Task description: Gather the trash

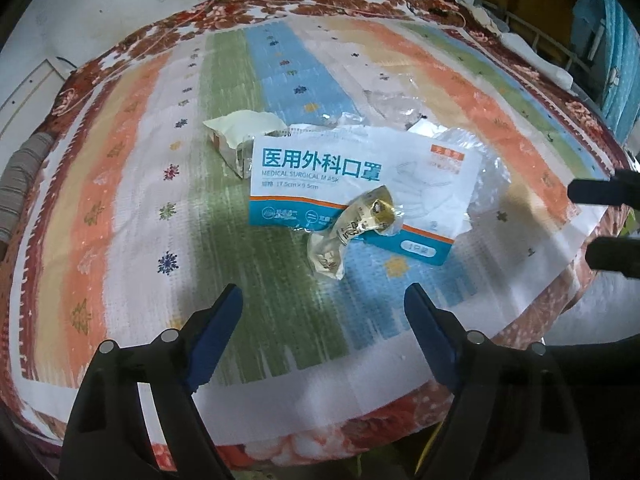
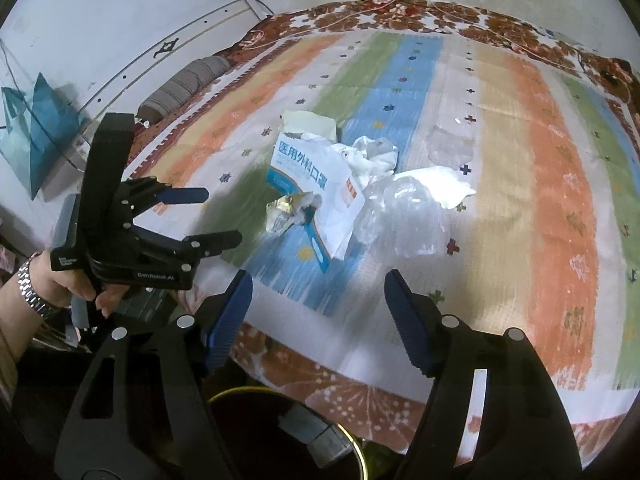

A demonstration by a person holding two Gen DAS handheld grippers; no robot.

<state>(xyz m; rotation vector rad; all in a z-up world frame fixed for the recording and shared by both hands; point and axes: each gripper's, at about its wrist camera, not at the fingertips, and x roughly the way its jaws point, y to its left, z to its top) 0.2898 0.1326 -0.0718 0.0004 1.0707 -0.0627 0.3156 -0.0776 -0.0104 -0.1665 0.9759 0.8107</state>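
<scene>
A pile of trash lies on the striped bedspread. A blue-and-white mask packet has a crumpled gold wrapper on its near edge. A torn cream box lies behind it, and clear crumpled plastic to its right. My left gripper is open and empty, just short of the gold wrapper; it also shows in the right wrist view. My right gripper is open and empty near the bed's front edge, its fingertips showing in the left wrist view.
A dark bin with a yellow rim holding a grey box stands on the floor below the bed's front edge. A striped bolster lies at the bed's left side. A teal bag hangs on the wall at left.
</scene>
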